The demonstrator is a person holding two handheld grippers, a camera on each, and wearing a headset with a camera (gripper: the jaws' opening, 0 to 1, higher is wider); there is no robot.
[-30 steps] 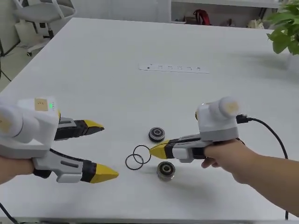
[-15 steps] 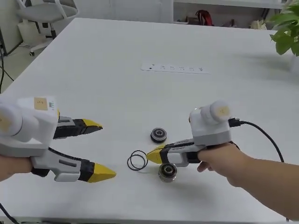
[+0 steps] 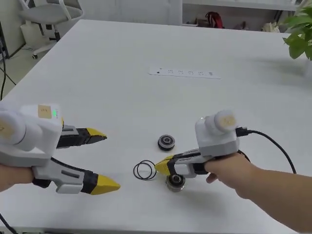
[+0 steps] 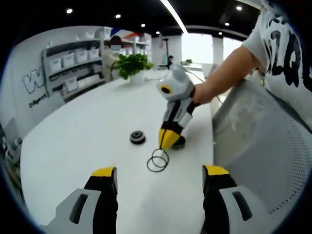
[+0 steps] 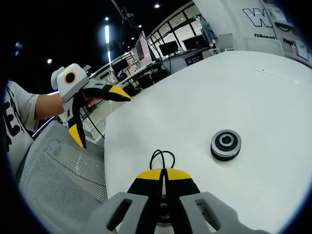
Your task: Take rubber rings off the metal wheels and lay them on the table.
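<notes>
White table (image 3: 122, 58); wall lettering (image 4: 36, 80) "W". Left gripper (image 3: 111, 160) jaws apart; right gripper (image 3: 159, 167) jaws closed beside 2 rubber rings (image 3: 144, 170).

The right tool (image 3: 161, 168) dropped lower toward the person, its closed yellow tips coming over the near metal wheel (image 3: 176, 183).

Wall lettering, partly legible

In both gripper views a wall sign (image 4: 38, 83) carries a large "W" with a smaller word beginning "Dilig" beneath it; the rest is cut off. The black shirt print (image 4: 287, 46), the marks on the strip (image 3: 184, 73) on the table (image 3: 122, 53) and the tan sticker (image 3: 44, 111) on the left gripper (image 3: 111, 160) cannot be read.
</notes>
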